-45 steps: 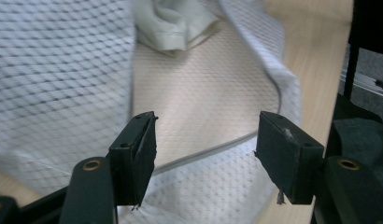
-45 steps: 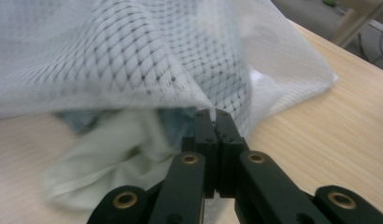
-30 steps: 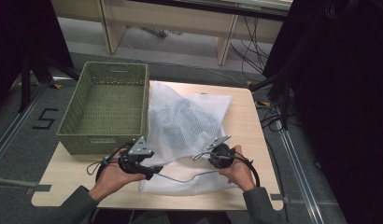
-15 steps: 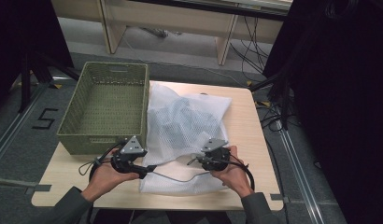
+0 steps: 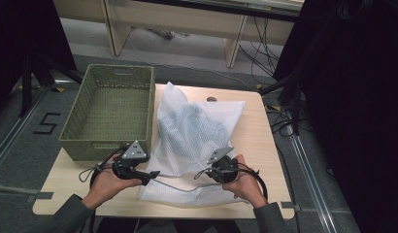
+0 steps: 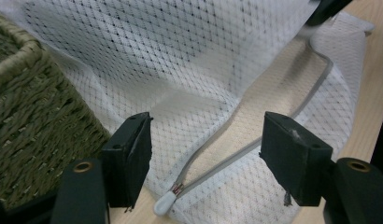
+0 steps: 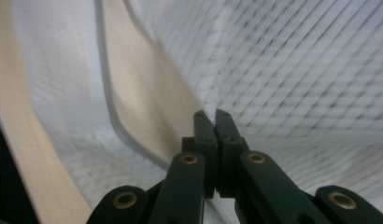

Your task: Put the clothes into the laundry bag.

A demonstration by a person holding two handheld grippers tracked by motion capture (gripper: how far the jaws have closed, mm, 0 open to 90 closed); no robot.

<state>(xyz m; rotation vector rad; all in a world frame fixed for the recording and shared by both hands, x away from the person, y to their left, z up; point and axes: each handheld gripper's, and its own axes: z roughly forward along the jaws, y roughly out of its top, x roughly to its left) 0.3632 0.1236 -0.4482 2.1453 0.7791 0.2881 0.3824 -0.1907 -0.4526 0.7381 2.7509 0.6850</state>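
Basket of green woven fibre [image 5: 105, 148] taken as landmark in the high view, standing at the left of the pale wooden table [image 5: 265, 145]. Just right of the basket, touching its side: white mesh laundry bag [image 5: 197, 131], flat, something pale blue inside. Along the bag's near edge, grey zipper [image 5: 180, 188], long axis running from the basket's near corner off to the right. Left hand-held gripper [image 5: 151, 174] just off that near corner, at the zipper's basket end. Right hand-held gripper [image 5: 209, 171] farther right of the basket, over the bag's near part.

Left gripper view: jaws of the left hand-held gripper [image 6: 206, 135] spread wide, pressing on nothing. Between and just short of them, small white zipper pull [image 6: 165, 204], basket wall [image 6: 35, 107] close on the left. Zipper tape [image 6: 255, 144] already parted, leading up and away from the pull. Top mesh layer lifted like a flap toward a dark gripper tip at the upper right. Judged: left hand much the nearer to the pull; next move likely a short advance down onto it.

Right gripper view: jaws of the right hand-held gripper [image 7: 215, 114] pressed tight together, apparently pinching the raised lip of the bag [image 7: 311, 70]. Open zipper edge [image 7: 108, 93] curving at the left, bare table [image 7: 12, 140] beyond. Blurred; no pull to be made out here, whereas the left gripper view gives pull and gap plainly, and the high view the whole layout.
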